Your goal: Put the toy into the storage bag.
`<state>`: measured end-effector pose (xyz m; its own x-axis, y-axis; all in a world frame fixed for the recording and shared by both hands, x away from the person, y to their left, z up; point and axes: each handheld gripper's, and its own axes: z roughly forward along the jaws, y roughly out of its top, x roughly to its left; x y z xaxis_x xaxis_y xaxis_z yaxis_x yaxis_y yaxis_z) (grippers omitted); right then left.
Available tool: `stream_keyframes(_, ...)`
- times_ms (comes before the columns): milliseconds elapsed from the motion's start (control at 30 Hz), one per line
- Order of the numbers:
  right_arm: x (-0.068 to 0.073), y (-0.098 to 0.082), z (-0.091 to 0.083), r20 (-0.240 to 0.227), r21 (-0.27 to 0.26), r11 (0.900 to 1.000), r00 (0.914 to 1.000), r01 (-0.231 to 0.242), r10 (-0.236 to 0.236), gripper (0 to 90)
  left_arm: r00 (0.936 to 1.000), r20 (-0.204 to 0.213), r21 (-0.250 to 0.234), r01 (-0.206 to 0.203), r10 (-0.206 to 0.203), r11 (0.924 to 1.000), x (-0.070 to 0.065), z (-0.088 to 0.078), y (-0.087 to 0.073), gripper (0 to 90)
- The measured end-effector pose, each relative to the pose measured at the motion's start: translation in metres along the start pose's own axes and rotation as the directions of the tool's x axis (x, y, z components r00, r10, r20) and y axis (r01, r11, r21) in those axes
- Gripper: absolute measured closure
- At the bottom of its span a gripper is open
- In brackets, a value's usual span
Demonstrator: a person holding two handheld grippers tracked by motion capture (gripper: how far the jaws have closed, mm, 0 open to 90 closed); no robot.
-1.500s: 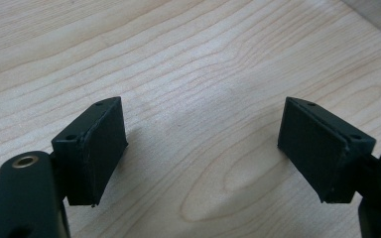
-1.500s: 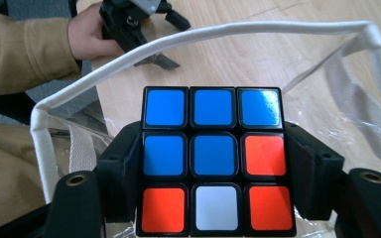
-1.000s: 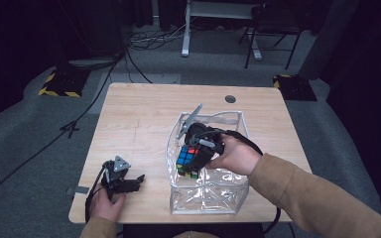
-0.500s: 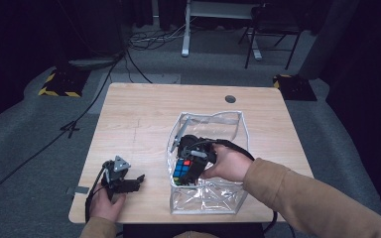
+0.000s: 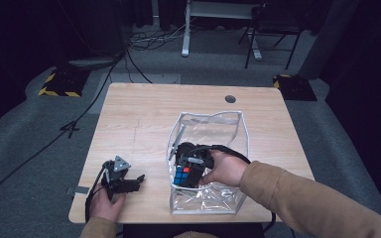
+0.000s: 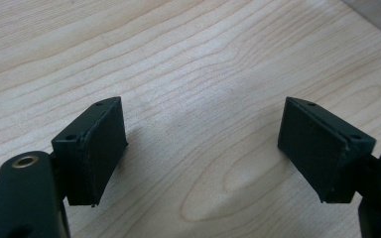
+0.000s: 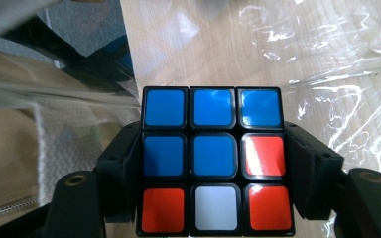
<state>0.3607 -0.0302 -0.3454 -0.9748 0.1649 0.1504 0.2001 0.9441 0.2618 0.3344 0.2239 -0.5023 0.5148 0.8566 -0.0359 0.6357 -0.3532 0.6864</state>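
The puzzle cube [image 7: 213,161], blue, red and white squares facing my camera, sits clamped between the two pads of my right gripper [image 5: 188,171], low inside the clear plastic bag [image 5: 228,124] that stands open on the near right part of the wooden bench [image 5: 139,114]. My right hand [image 5: 224,168] reaches in through the bag's mouth from the right, forearm in a tan sleeve [image 5: 297,198] angled across the bench's near corner, gripper pointed leftward and down. My left hand [image 5: 104,203] rests at the near left edge of the bench, well apart from the bag, its left gripper [image 5: 129,183] lying low over bare wood, jaws spread wide with nothing between them.
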Motion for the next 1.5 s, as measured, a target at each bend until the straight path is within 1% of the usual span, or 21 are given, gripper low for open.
stream_keyframes(33,0.000,0.000,0.004,-0.001,0.006,1.000,1.0000,-0.003,0.003,33.6,1.0000,0.002,0.000,0.002,-0.002,1.0000,0.000,0.000,0.000,19.2)
stream_keyframes(100,0.000,0.000,0.005,0.002,0.008,1.000,1.0000,0.001,-0.001,33.6,1.0000,-0.001,-0.002,0.002,-0.002,1.0000,0.000,0.000,0.000,19.3)
stream_keyframes(167,-0.001,0.000,0.008,0.005,0.011,1.000,0.9999,0.013,-0.013,33.6,1.0000,0.002,0.001,0.002,-0.002,1.0000,0.000,0.000,0.000,19.2)
stream_keyframes(233,-0.002,0.000,0.010,0.010,0.009,1.000,0.9999,0.010,-0.010,33.6,1.0000,-0.003,-0.003,0.002,-0.002,1.0000,0.000,0.000,0.000,19.2)
stream_keyframes(267,-0.002,-0.001,0.012,0.007,0.010,1.000,1.0000,-0.005,0.005,33.5,1.0000,0.003,0.001,0.002,-0.002,1.0000,0.000,0.000,0.000,19.2)
stream_keyframes(333,-0.002,-0.002,0.014,0.009,0.018,1.000,0.9999,-0.014,0.014,33.6,1.0000,0.004,0.002,0.002,-0.002,1.0000,0.000,0.000,0.000,19.2)
stream_keyframes(367,-0.002,-0.002,0.016,0.010,0.023,1.000,0.9998,-0.019,0.019,33.6,1.0000,-0.003,-0.003,0.001,-0.001,1.0000,0.000,0.000,0.000,19.2)
stream_keyframes(433,-0.002,-0.002,0.019,0.010,0.029,0.999,0.9998,-0.015,0.015,33.6,1.0000,0.000,-0.001,0.001,-0.001,1.0000,0.000,0.000,0.000,19.2)
stream_keyframes(600,-0.003,-0.003,0.019,0.012,0.028,1.000,0.9999,-0.003,0.002,33.6,1.0000,0.003,0.002,0.002,-0.002,1.0000,0.000,0.000,0.000,19.2)
stream_keyframes(667,-0.003,-0.004,0.022,0.011,0.039,0.999,0.9999,0.009,-0.009,33.6,1.0000,0.000,0.001,0.000,0.000,1.0000,0.000,0.000,0.000,19.2)
stream_keyframes(733,-0.003,-0.004,0.022,0.010,0.041,0.999,0.9999,0.010,-0.010,33.6,1.0000,-0.003,-0.002,0.000,0.000,1.0000,0.000,0.000,0.000,19.2)
stream_keyframes(800,-0.004,-0.005,0.023,0.006,0.043,0.999,0.9999,0.008,-0.008,33.6,1.0000,-0.003,-0.002,0.001,-0.001,1.0000,0.000,0.000,0.000,19.2)
stream_keyframes(833,-0.005,-0.005,0.024,-0.003,0.046,0.999,1.0000,0.001,-0.001,33.6,1.0000,-0.003,-0.001,0.000,0.000,1.0000,0.000,0.000,0.000,19.2)
stream_keyframes(933,-0.006,-0.006,0.025,-0.004,0.052,0.999,1.0000,-0.008,0.008,33.6,1.0000,-0.003,-0.002,0.000,0.000,1.0000,0.000,0.000,0.000,19.2)
stream_keyframes(967,-0.007,-0.006,0.025,-0.003,0.055,0.998,0.9997,-0.023,0.023,33.6,1.0000,0.002,0.001,0.002,-0.002,1.0000,0.000,0.000,0.000,19.2)
stream_keyframes(1000,-0.007,-0.006,0.025,-0.003,0.055,0.998,0.9997,-0.023,0.023,33.6,1.0000,0.002,0.001,0.002,-0.002,1.0000,0.000,0.000,0.000,19.2)
stream_keyframes(1033,-0.008,-0.007,0.026,-0.002,0.060,0.998,0.9998,-0.019,0.019,33.6,1.0000,-0.008,0.002,0.002,-0.002,1.0000,0.000,0.000,0.000,18.9)
stream_keyframes(1233,-0.008,-0.007,0.030,-0.009,0.074,0.997,0.9999,-0.004,0.005,33.6,0.9999,-0.014,-0.001,0.002,-0.002,1.0000,0.000,0.001,0.001,18.2)
stream_keyframes(1300,-0.008,-0.007,0.032,-0.013,0.076,0.997,0.9998,-0.013,0.014,33.6,0.9999,-0.013,0.000,0.000,0.000,1.0000,0.000,0.001,0.001,18.2)
stream_keyframes(1333,-0.007,-0.007,0.034,-0.017,0.083,0.996,0.9995,-0.025,0.027,33.6,0.9999,-0.013,0.000,0.001,-0.001,1.0000,0.000,0.001,0.001,18.2)
stream_keyframes(1500,-0.007,-0.007,0.036,-0.020,0.096,0.995,0.9996,-0.018,0.020,33.5,0.9999,-0.013,0.000,0.001,-0.001,1.0000,0.000,0.001,0.001,18.2)
